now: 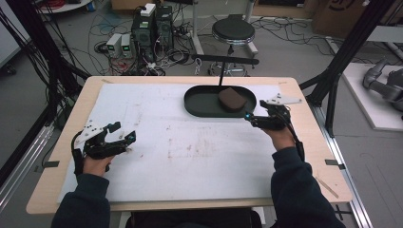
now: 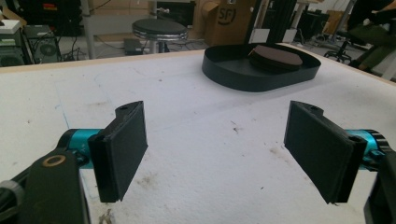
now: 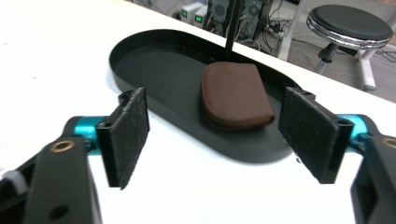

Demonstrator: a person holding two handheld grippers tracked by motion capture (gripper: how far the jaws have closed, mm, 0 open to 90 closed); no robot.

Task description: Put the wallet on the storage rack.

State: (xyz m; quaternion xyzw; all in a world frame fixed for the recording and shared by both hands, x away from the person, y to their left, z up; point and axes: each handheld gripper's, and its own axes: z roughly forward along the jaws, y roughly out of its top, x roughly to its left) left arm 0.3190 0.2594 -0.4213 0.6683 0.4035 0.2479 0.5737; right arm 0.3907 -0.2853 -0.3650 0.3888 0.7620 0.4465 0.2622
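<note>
A black oval tray (image 1: 195,102) lies at the back of the white mat, right of centre. A brown zipped pouch (image 1: 232,99) rests flat in its right half. My right gripper (image 1: 254,121) hovers just off the tray's near right rim and points at the pouch. In the right gripper view its jaws (image 3: 219,140) stand open and empty, with the pouch (image 3: 236,95) and the tray (image 3: 154,60) just beyond them. My left gripper (image 1: 122,132) sits low over the mat at the left, open and empty (image 2: 217,149). From there the tray (image 2: 233,79) and pouch (image 2: 275,58) lie far off.
A white mat (image 1: 157,156) with faint brown stains covers most of the wooden table (image 1: 62,156). A thin black post (image 1: 222,71) with a crossbar rises behind the tray. Beyond the table stand a round stool (image 1: 233,31) and computer boxes with cables (image 1: 152,28).
</note>
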